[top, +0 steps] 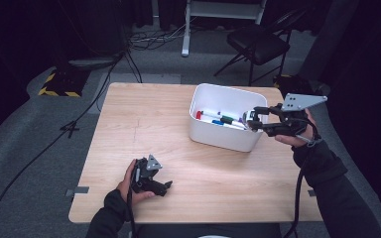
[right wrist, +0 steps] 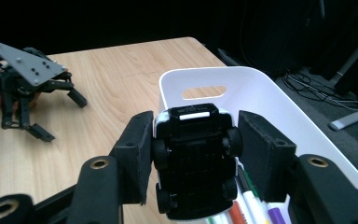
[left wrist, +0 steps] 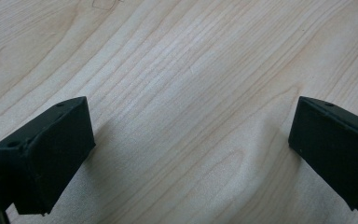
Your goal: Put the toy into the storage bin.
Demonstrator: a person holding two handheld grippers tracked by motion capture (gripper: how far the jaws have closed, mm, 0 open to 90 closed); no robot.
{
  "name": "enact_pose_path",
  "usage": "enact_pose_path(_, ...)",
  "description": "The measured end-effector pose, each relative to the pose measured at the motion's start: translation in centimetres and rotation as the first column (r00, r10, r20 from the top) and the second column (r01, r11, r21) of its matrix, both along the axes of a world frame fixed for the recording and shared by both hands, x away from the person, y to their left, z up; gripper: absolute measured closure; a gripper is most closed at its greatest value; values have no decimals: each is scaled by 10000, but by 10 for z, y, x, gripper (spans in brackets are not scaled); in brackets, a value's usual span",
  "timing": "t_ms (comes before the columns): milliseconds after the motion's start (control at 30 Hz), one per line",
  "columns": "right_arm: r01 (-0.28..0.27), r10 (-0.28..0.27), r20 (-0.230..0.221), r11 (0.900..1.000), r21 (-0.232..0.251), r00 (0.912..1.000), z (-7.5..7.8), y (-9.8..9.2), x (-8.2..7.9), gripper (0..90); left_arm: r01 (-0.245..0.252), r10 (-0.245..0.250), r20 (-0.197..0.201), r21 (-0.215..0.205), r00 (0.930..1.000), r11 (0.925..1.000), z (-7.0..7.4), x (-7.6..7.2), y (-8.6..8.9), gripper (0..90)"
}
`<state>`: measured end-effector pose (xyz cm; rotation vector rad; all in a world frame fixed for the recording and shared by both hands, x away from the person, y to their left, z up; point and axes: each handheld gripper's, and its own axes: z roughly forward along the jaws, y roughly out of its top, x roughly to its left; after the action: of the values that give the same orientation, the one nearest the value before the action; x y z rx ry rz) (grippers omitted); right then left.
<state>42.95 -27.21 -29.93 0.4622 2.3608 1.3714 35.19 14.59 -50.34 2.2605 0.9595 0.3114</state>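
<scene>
My right gripper (top: 253,119) hovers over the right end of a white bin (top: 218,140), shut on a small toy car (top: 251,117). In the right gripper view the toy car (right wrist: 195,158) shows its black underside and wheels, clamped by its sides between the pads (right wrist: 137,149). Below it, several coloured markers (right wrist: 242,207) lie in the bin (right wrist: 270,91). My left gripper (top: 164,188) rests low near the table's front left, open with nothing between its jaws. In the left gripper view the left gripper (left wrist: 191,140) frames bare wood (left wrist: 168,56).
The markers (top: 223,120) crowd the bin's floor. The light wooden table (top: 144,119) has bare wood left of the bin. Beyond its far edge stand a black folding chair (top: 260,42), floor cables (top: 154,37) and a yellow-black striped base (top: 59,85).
</scene>
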Motion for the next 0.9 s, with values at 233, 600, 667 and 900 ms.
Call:
enact_pose_path(233,354,-356,-158,9993,-132,9992,-3,1,15,477,1,-1,-1,5,10000,10000,0,0,0,2)
enact_pose_path(600,712,-725,-550,9971,-255,9958,-12,8,39,477,-6,6,-1,-6,10000,10000,0,0,0,2)
enact_pose_path(667,758,-775,-623,9967,-299,9950,-15,9,45,477,-3,3,0,-6,10000,10000,0,0,0,2)
enact_pose_path(900,982,-1021,-772,9938,-527,9918,-24,12,59,477,-3,3,-1,-7,10000,10000,0,0,0,2)
